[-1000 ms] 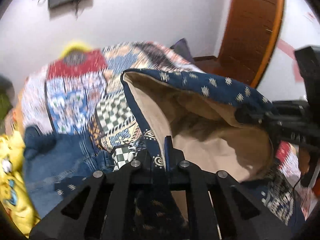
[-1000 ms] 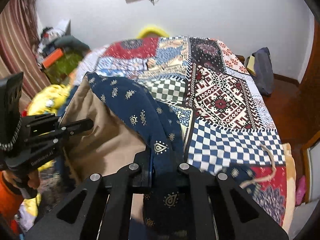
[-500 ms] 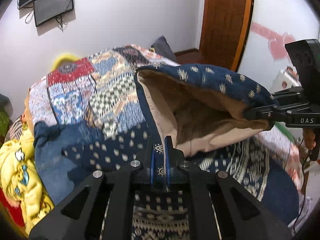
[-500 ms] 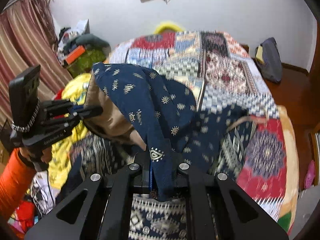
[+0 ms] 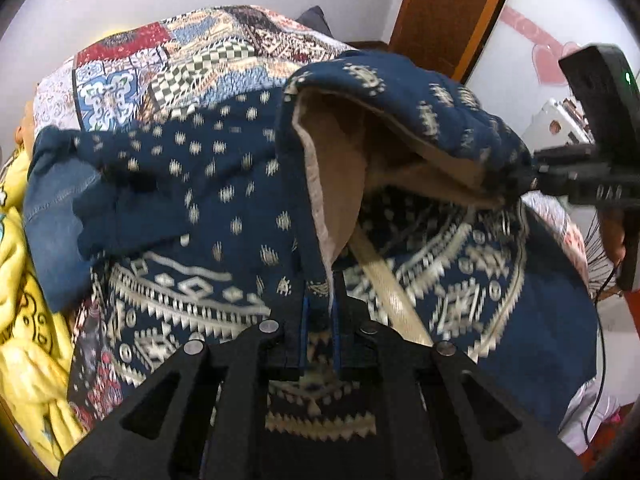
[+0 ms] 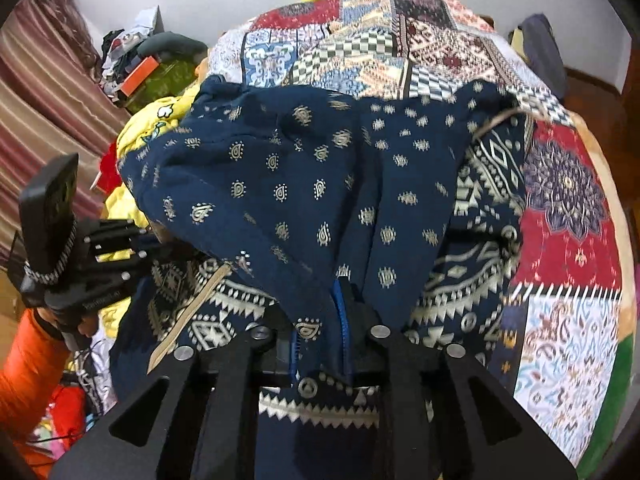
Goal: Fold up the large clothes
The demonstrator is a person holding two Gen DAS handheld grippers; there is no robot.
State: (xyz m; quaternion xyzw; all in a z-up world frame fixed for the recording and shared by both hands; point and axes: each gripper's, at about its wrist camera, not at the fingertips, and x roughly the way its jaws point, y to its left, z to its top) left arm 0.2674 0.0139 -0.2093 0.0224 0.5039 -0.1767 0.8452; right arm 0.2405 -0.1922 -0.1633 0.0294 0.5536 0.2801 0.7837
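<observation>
A bed with a patchwork quilt (image 6: 568,240) carries the large navy patterned garment with a tan lining (image 5: 224,184), its upper layer doubled over the lower part. The left claw (image 5: 320,312) pinches one hem edge. The right claw (image 6: 320,320) has just been opening, with cloth between its jaws.

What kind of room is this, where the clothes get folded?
Most likely a bedroom in a home: a bed under a patchwork quilt serves as the folding surface, a striped curtain hangs on one side, and a wooden door stands beyond the bed.
</observation>
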